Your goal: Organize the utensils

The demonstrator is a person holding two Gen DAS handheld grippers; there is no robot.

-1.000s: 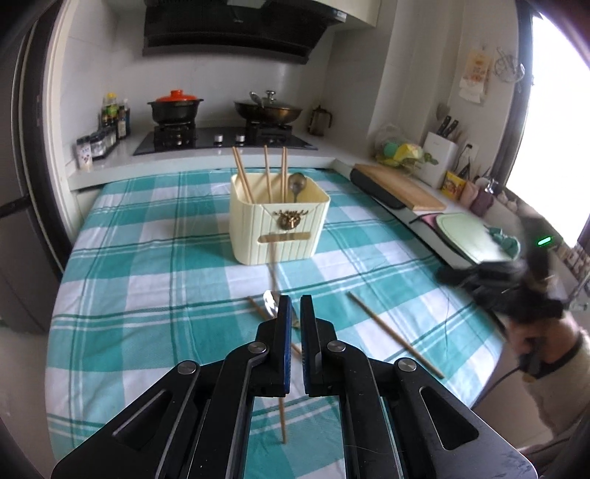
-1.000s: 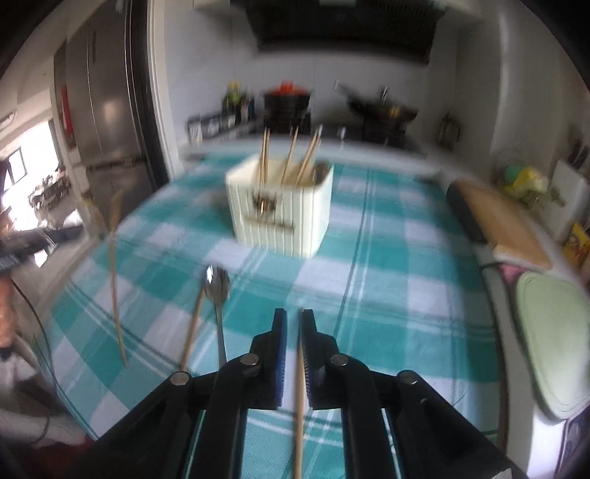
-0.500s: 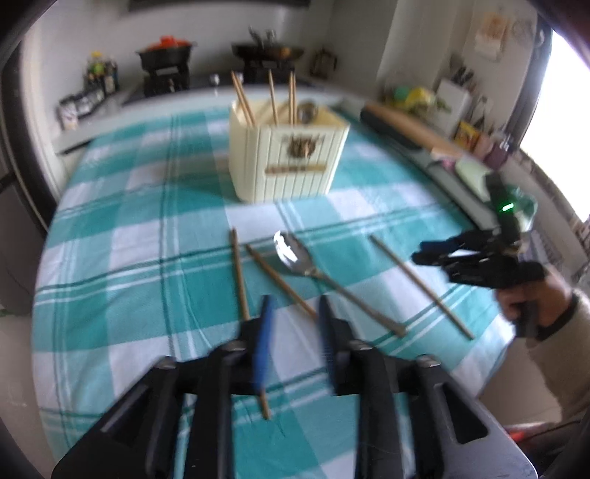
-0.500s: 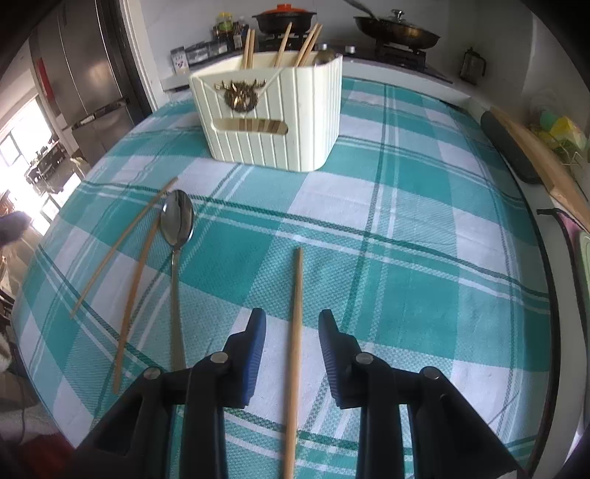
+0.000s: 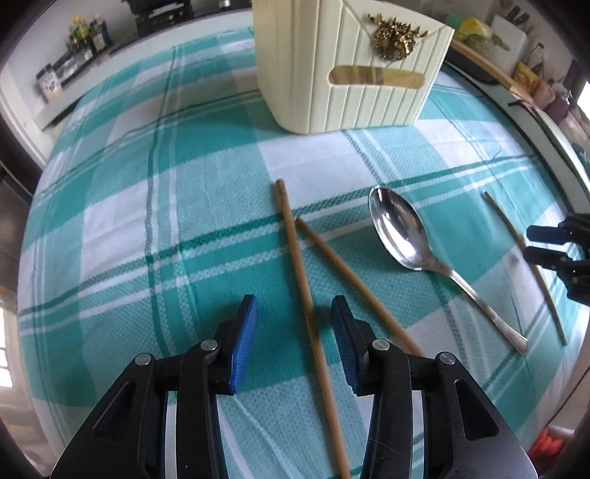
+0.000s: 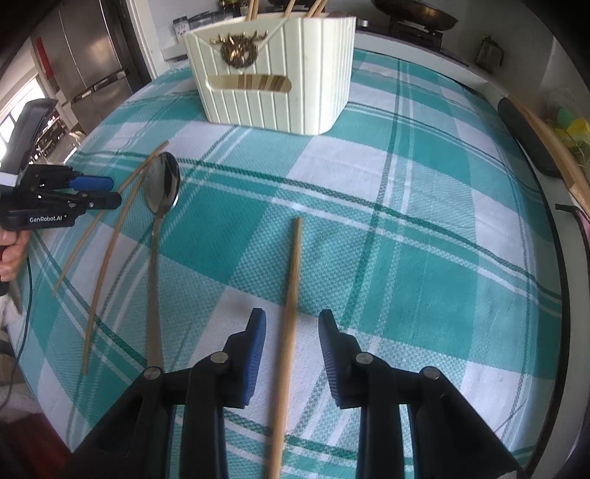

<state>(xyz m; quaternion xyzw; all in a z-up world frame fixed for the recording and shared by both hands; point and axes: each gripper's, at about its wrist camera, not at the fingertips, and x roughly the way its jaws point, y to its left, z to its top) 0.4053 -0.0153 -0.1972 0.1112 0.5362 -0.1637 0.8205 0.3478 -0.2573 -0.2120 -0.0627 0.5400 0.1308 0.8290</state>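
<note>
A table is covered by a tablecloth [image 5: 206, 154] in a teal and white check with thin dark green lines. Behind it, in the left wrist view, a pale counter ledge [image 5: 55, 114] carries a row of bottles and jars [image 5: 79, 40]. At the far right of that view a wooden cutting board [image 5: 479, 59] runs along the counter edge, with a white knife block [image 5: 510, 31] beyond it (handles poke out of its top). In the right wrist view a stainless steel refrigerator [image 6: 92, 62] stands at the left, a dark wok [image 6: 413, 14] sits on a stove at the top right, and a small dark jug [image 6: 488, 51] stands near the wall.
</note>
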